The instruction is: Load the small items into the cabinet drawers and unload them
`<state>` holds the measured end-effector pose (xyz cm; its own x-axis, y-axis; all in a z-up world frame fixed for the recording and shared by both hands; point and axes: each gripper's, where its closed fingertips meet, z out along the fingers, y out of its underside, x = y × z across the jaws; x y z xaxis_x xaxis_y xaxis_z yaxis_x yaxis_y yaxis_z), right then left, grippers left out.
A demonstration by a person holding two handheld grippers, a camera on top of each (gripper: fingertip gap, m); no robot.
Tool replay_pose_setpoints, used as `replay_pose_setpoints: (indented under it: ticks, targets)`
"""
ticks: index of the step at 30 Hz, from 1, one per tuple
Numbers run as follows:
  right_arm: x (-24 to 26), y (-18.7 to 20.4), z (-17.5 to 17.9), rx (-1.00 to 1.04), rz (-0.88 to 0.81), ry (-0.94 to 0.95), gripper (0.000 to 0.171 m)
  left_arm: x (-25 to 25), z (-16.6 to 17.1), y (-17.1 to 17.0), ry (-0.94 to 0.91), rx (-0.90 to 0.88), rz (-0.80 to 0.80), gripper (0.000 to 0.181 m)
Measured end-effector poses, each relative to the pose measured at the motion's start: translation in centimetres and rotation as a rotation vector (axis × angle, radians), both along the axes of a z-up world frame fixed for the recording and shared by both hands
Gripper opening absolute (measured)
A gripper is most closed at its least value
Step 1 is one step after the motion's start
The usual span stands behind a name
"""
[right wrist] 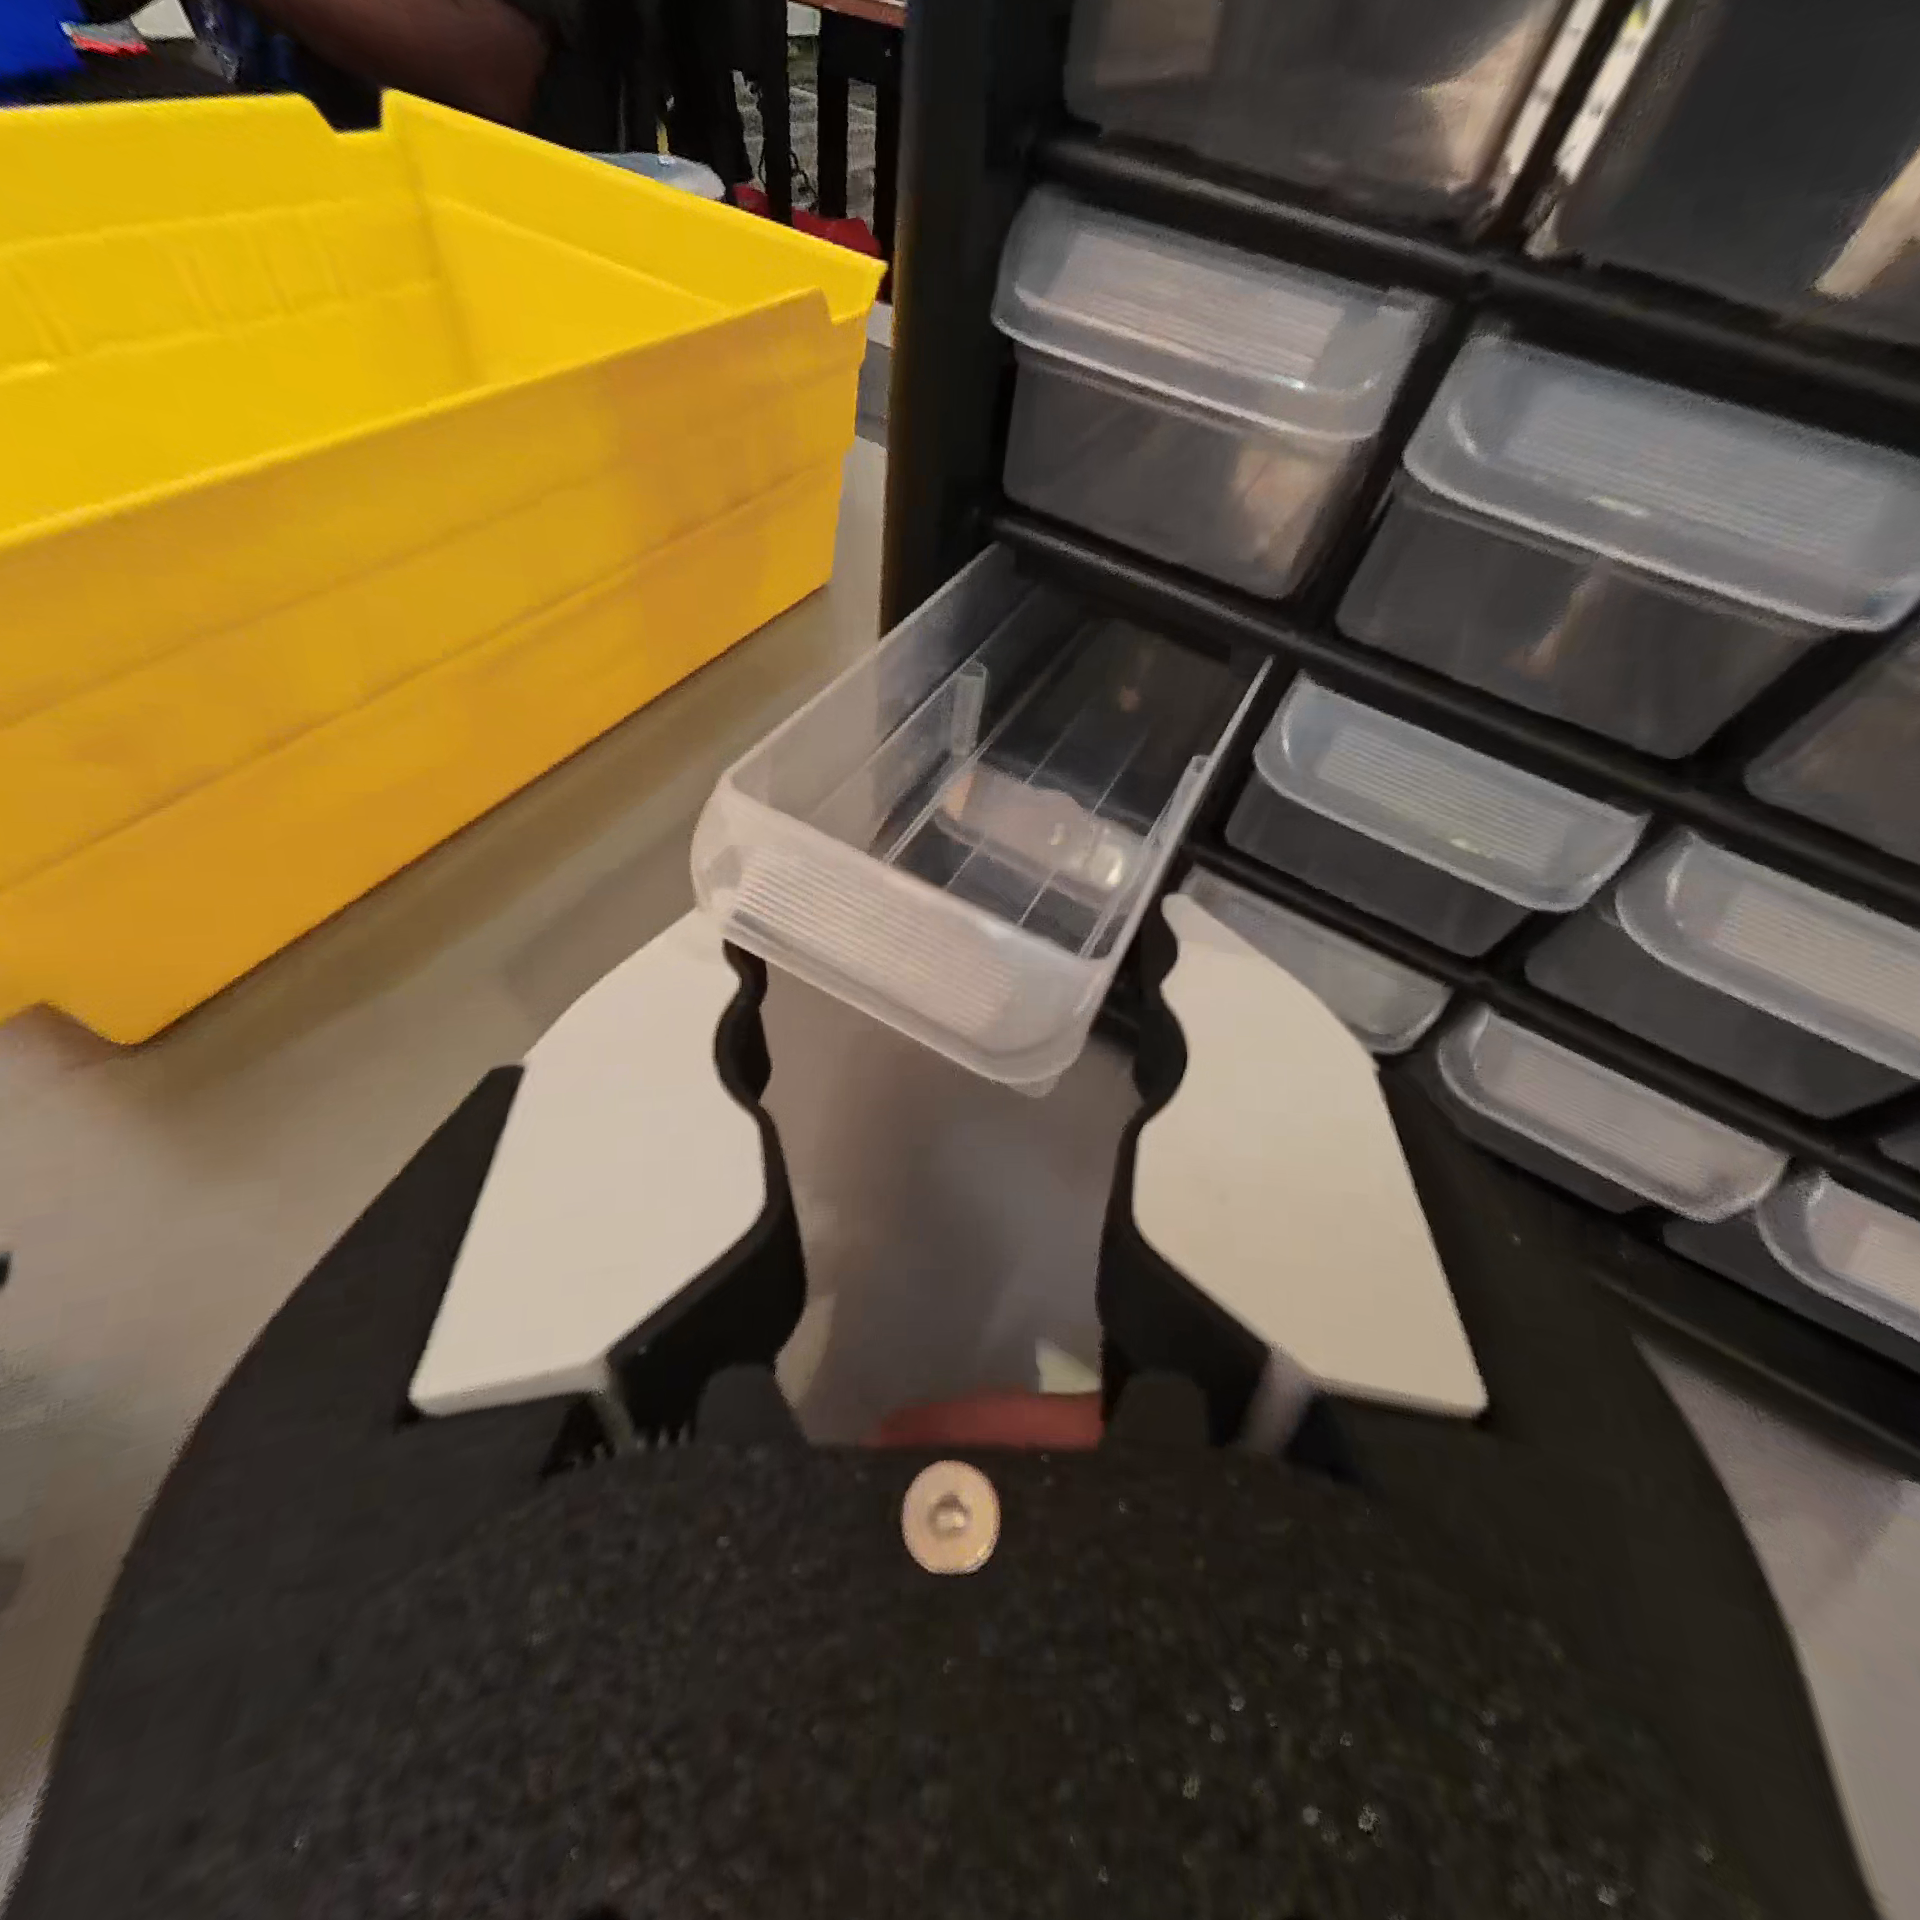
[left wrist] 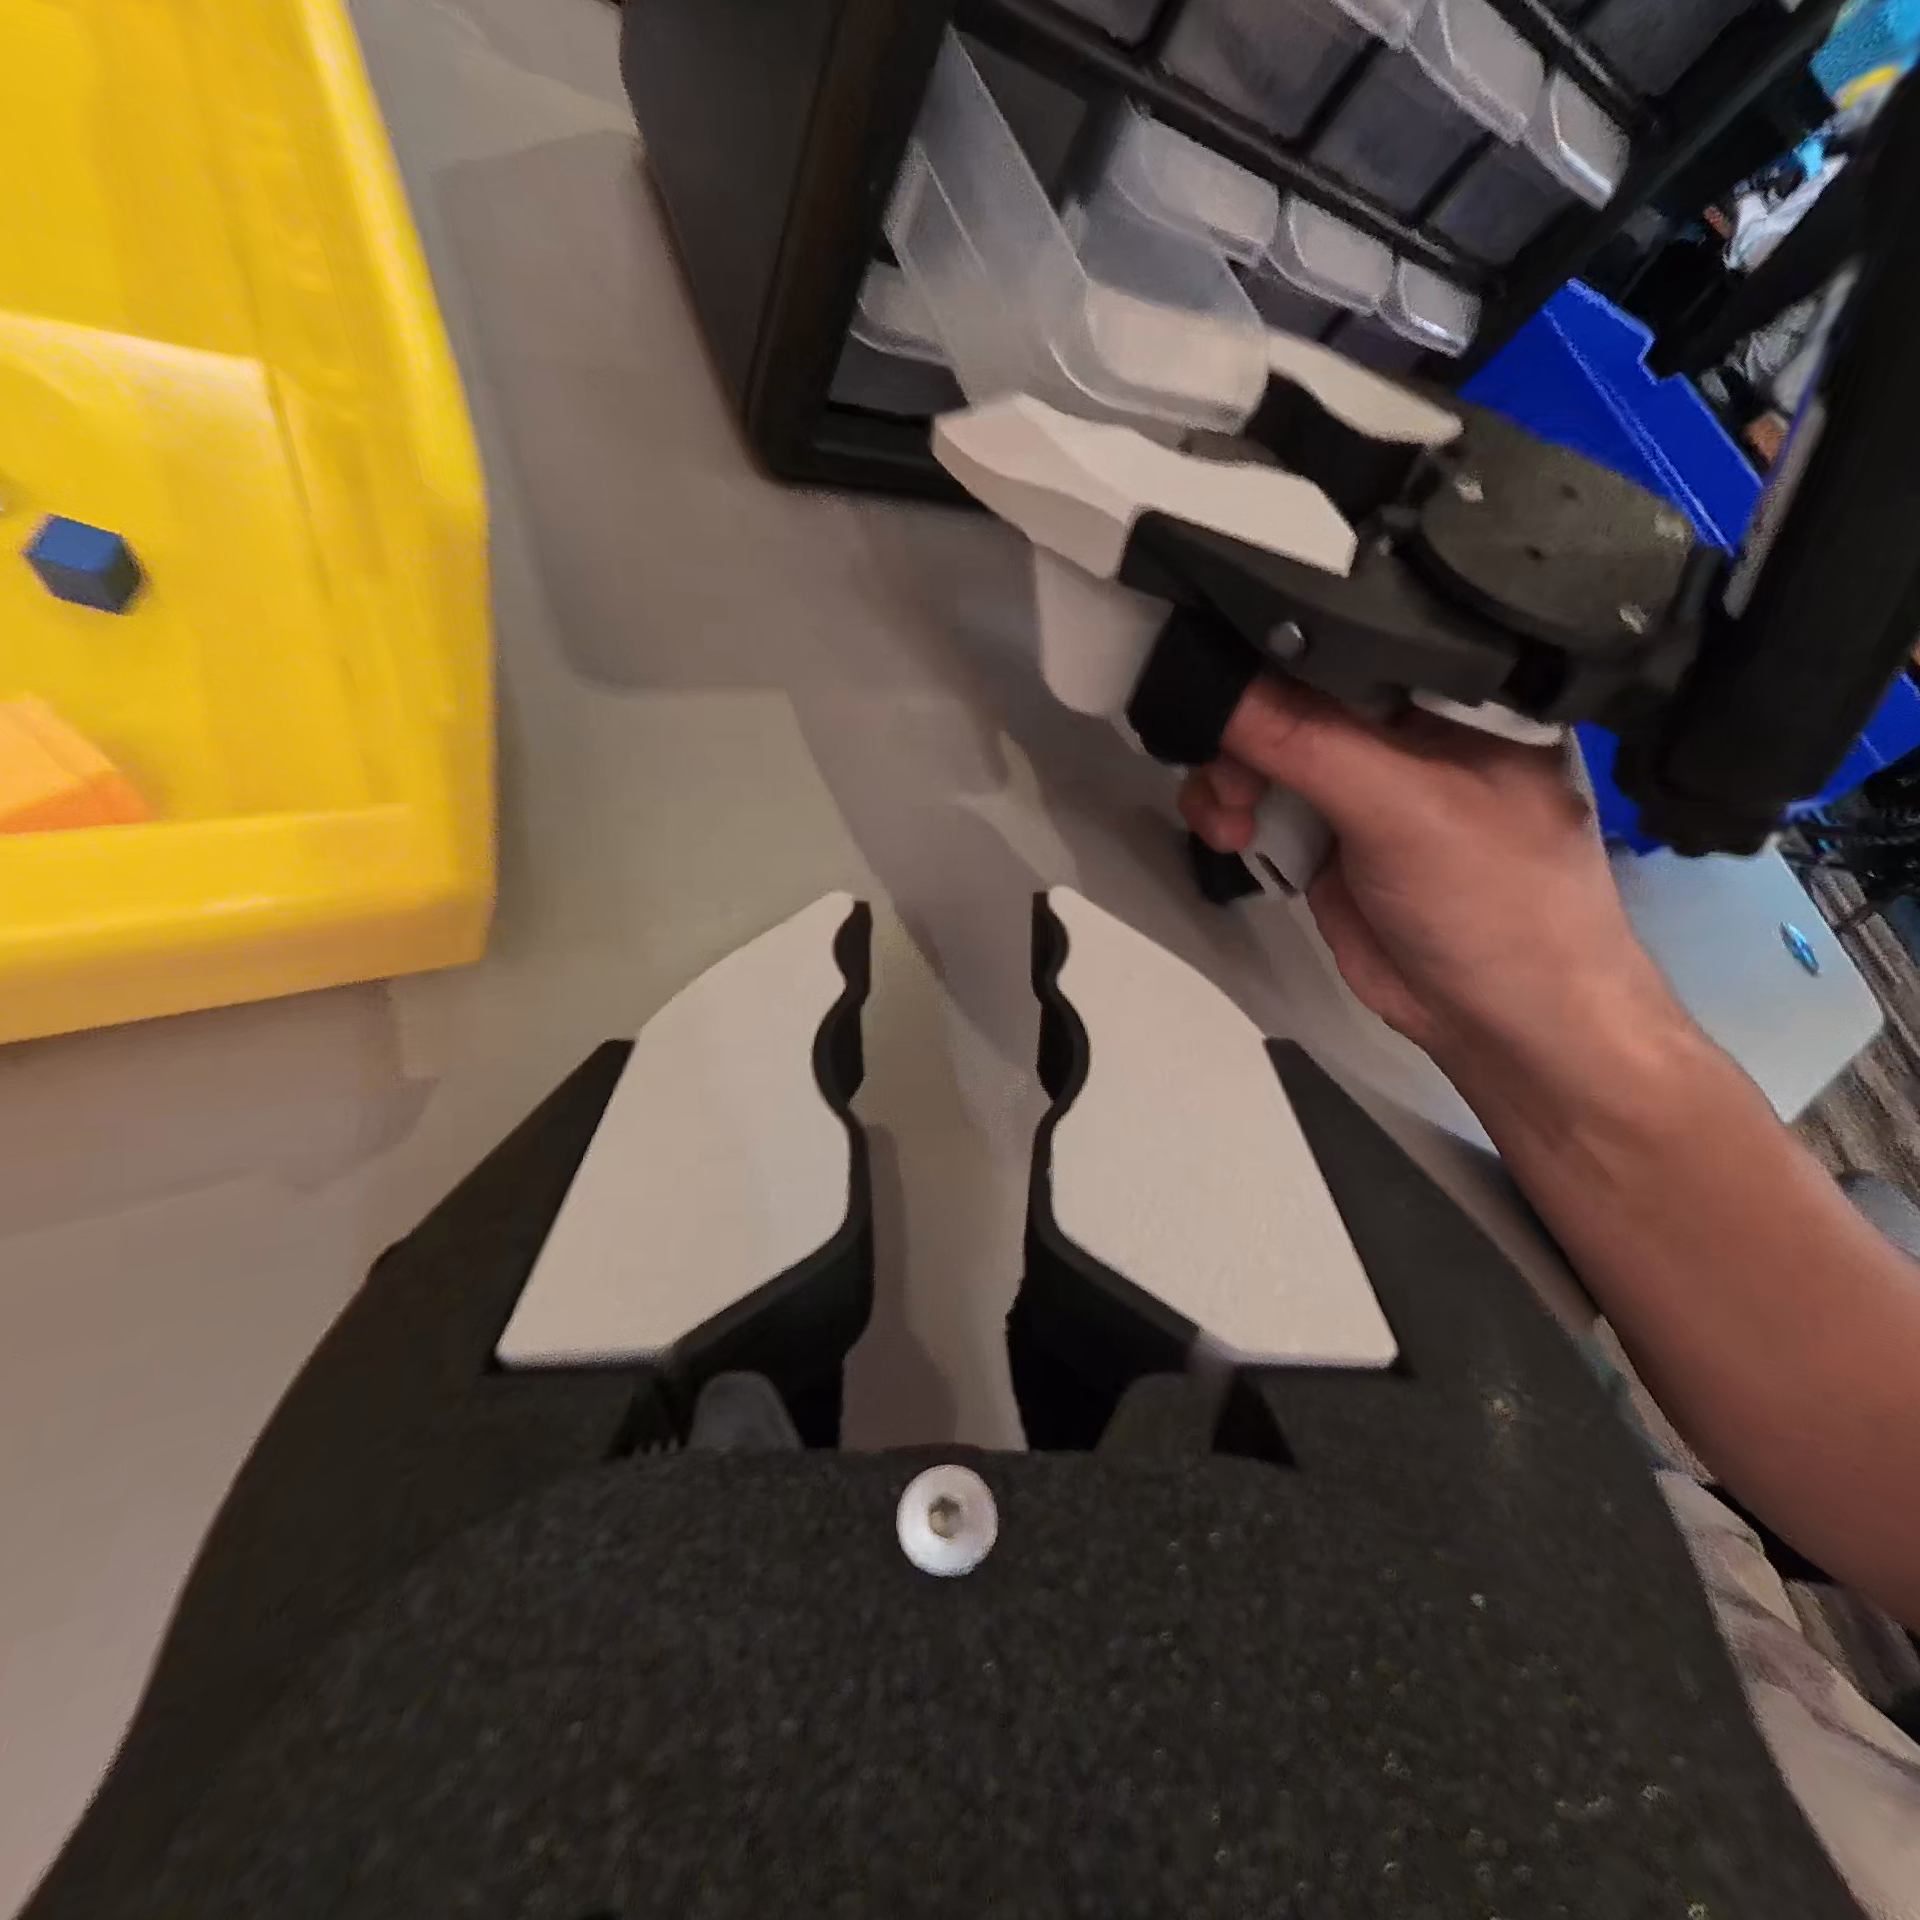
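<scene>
The black cabinet (right wrist: pixel 956 312) of clear drawers stands on the grey table; it also shows in the left wrist view (left wrist: pixel 727 208). One clear drawer (right wrist: pixel 904 966) in the left column is pulled far out and tilts down. I see no coloured item in it. My right gripper (right wrist: pixel 951 940) grips the drawer's front, one finger on each side. In the left wrist view a hand holds this gripper (left wrist: pixel 1122 416) at the drawer (left wrist: pixel 1164 332). My left gripper (left wrist: pixel 951 914) is open and empty over bare table. A small blue item (left wrist: pixel 83 561) and an orange item (left wrist: pixel 52 790) lie in the yellow bin (left wrist: pixel 260 904).
The yellow bin (right wrist: pixel 416 520) sits left of the cabinet with a strip of table between them. The other drawers (right wrist: pixel 1195 395) are shut. A blue bin (left wrist: pixel 1590 416) stands behind the cabinet. A flat silver object (left wrist: pixel 1745 987) lies at the table's right edge. To the black cabinet (right wrist: pixel 956 312): right tips about 9 centimeters, left tips about 20 centimeters. My left gripper's tips are some 12 centimeters from the orange item (left wrist: pixel 52 790).
</scene>
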<state>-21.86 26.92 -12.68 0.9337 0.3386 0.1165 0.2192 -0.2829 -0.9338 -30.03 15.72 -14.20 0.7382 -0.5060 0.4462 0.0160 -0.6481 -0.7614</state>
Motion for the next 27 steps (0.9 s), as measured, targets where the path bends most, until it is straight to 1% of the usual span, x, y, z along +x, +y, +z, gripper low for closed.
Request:
replay_pose_setpoints:
  ticks: [3,6,7,11,13,15,18,20,22,24,25,26,27]
  targets:
    - [-0.1,-1.1,0.0,-0.004,0.004,0.023,0.068,-1.0,1.0,0.6,-0.019,0.027,0.032,0.034]
    - [-0.2,-1.5,0.1,-0.016,0.008,0.033,0.068,-2.4,1.9,1.3,-0.011,0.072,0.104,0.036]
    - [-0.2,-1.5,0.2,-0.02,0.009,0.042,0.068,-2.6,2.3,1.2,-0.015,0.085,0.105,0.037]
    - [-0.2,-1.8,0.2,-0.029,0.011,0.057,0.068,-3.8,5.0,0.8,-0.06,0.125,0.101,0.039]
    - [-0.2,-1.8,0.2,-0.031,0.012,0.059,0.068,-5.5,7.1,1.5,-0.081,0.15,0.121,0.039]
    - [-0.2,-1.8,0.2,-0.032,0.012,0.055,0.068,-7.4,8.1,3.0,-0.016,0.118,0.099,0.039]
    - [-0.2,-1.8,0.1,-0.032,0.012,0.051,0.068,-9.7,7.0,5.3,0.226,-0.011,-0.015,0.039]
    - [-0.1,-1.7,0.1,-0.031,0.014,0.049,0.068,-11.7,5.9,8.3,0.443,-0.018,-0.008,0.033]
    - [-0.1,-1.7,0.1,-0.029,0.016,0.039,0.068,-12.6,4.5,11.2,0.584,-0.04,-0.017,0.032]
    - [-0.1,-1.7,0.0,-0.029,0.016,0.033,0.068,-12.0,2.5,12.8,0.607,-0.133,-0.064,0.036]
    - [-0.1,-1.7,0.0,-0.029,0.016,0.031,0.068,-11.6,1.3,13.1,0.605,-0.205,-0.081,0.043]
    - [-0.1,-1.7,0.0,-0.03,0.016,0.031,0.068,-11.3,0.2,13.3,0.602,-0.275,-0.088,0.046]
    - [-0.1,-1.7,0.0,-0.031,0.017,0.034,0.068,-11.3,-0.8,13.5,0.599,-0.339,-0.075,0.044]
